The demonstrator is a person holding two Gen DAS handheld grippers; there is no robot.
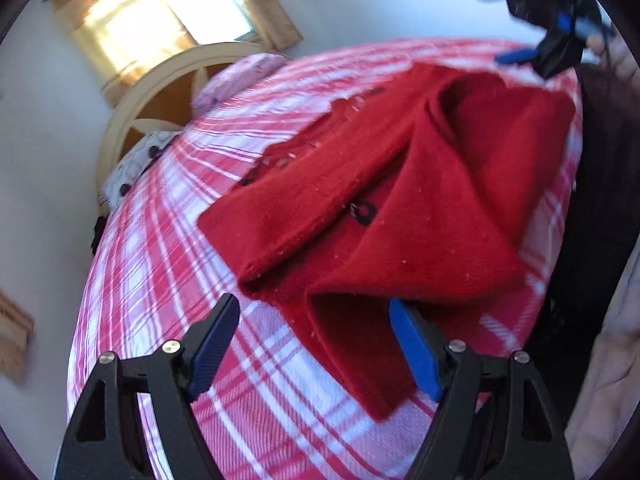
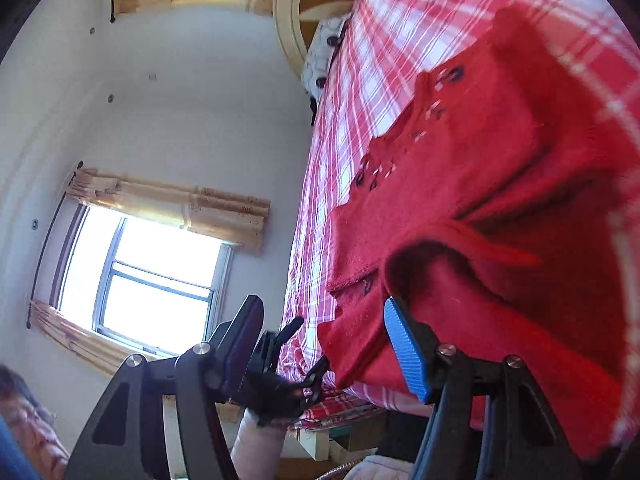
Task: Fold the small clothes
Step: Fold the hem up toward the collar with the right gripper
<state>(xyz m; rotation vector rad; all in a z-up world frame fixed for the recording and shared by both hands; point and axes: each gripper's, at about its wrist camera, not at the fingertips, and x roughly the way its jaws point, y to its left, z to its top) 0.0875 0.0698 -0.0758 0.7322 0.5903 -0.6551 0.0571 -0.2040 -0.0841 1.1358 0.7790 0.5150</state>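
A red knit cardigan with dark buttons lies partly folded on a red and white plaid bed. One sleeve is laid across its front and a side flap is folded over. My left gripper is open and empty just short of the cardigan's near hem. My right gripper is open and empty at the cardigan's edge, tilted sideways. The right gripper also shows in the left wrist view, above the bed's far right corner. The left gripper shows in the right wrist view, held by a gloved hand.
A round wooden headboard and pillows stand at the bed's far end. A curtained window is behind it, and another window is on the side wall. The person's face is at lower left.
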